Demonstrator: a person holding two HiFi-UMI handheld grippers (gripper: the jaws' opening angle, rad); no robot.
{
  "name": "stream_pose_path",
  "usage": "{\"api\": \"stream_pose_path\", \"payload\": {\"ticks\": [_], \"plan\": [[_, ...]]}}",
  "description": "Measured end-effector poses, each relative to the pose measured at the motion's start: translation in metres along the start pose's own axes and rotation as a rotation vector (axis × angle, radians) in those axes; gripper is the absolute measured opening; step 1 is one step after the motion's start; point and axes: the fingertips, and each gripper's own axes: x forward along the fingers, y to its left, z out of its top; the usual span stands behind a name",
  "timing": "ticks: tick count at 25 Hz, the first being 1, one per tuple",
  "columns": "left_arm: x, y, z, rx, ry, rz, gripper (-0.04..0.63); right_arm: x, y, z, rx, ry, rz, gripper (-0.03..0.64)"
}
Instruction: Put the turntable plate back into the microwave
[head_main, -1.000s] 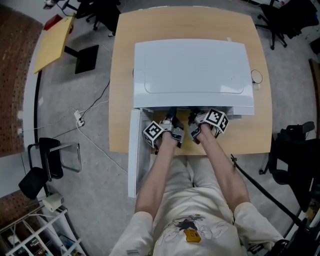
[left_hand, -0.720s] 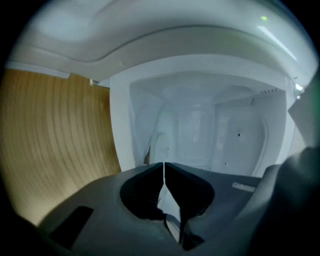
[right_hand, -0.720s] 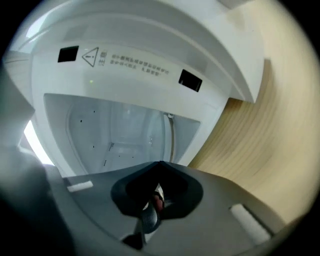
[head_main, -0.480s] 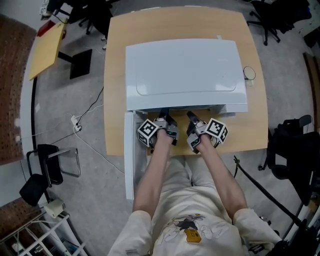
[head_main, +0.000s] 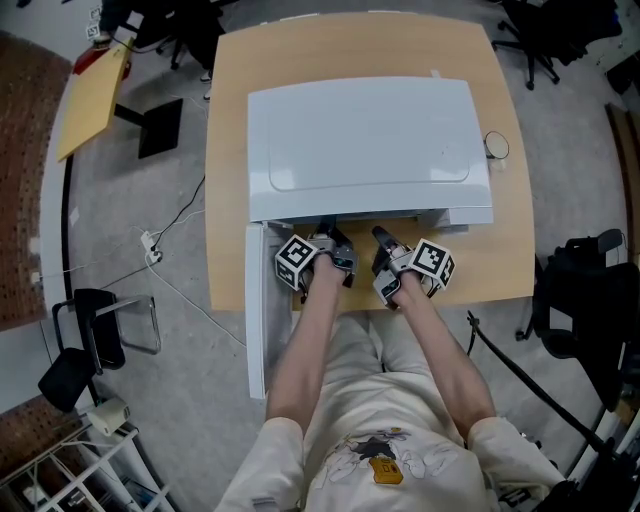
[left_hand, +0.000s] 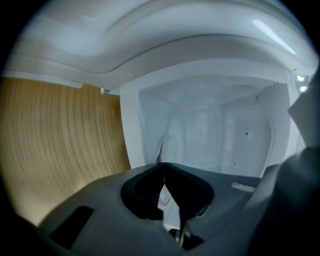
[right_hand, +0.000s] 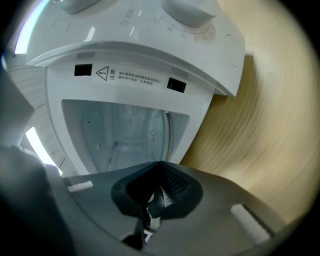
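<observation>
The left tongs (left_hand: 163, 167) are clenched with nothing between them. Their jaws have just been closing. The right tongs (right_hand: 159, 165) are clenched too, and empty. Both point at 12 o'clock into the open cavity (left_hand: 215, 125) of the white microwave (head_main: 370, 140). The turntable plate cannot be made out, because the bodies of the tongs hide the cavity floor. The door (head_main: 256, 310) stands swung out at 7 o'clock of the microwave, past the table's near edge.

The microwave takes up most of a pale wooden table (head_main: 350, 45). A small ring-shaped object (head_main: 496, 146) lies on the wood at 3 o'clock of it. The floor (head_main: 150, 200) is grey. At 9 o'clock a white cable (head_main: 185, 285) trails across it to a plug block (head_main: 150, 243). A dark chair (head_main: 95, 325) stands at 8 o'clock and a yellow board (head_main: 95, 100) leans at 10 o'clock.

Against a second ago, the right tongs have drawn back a little from the opening towards 6 o'clock. The left tongs sit about where they were. The whole table has slid slightly left in the head view.
</observation>
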Motion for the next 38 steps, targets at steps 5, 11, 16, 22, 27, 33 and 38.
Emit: {"api": "stream_pose_path", "payload": {"ticks": [5,11,16,22,27,33,38], "plan": [[0.013,-0.013,-0.007,0.007,0.034,-0.050,0.003,-0.007,-0.013,0.000,0.024,-0.007,-0.022,0.006],[0.006,-0.012,-0.010,0.010,0.037,-0.034,0.011,-0.011,-0.012,0.000,0.031,-0.012,-0.016,0.006],[-0.005,-0.018,-0.016,0.036,0.059,-0.050,0.014,-0.010,-0.001,0.002,-0.034,-0.011,-0.005,0.006],[-0.032,-0.043,-0.047,0.308,0.174,-0.072,-0.003,-0.020,0.020,-0.006,-0.315,0.017,-0.050,0.006],[-0.062,-0.075,-0.075,0.737,0.263,-0.090,-0.003,-0.034,0.049,-0.012,-0.614,0.039,-0.088,0.006],[-0.101,-0.089,-0.091,1.125,0.249,-0.044,-0.003,-0.048,0.071,-0.033,-0.921,0.065,-0.148,0.006],[-0.115,-0.075,-0.106,1.196,0.284,-0.024,-0.002,-0.044,0.071,-0.049,-1.017,0.078,-0.158,0.006]]}}
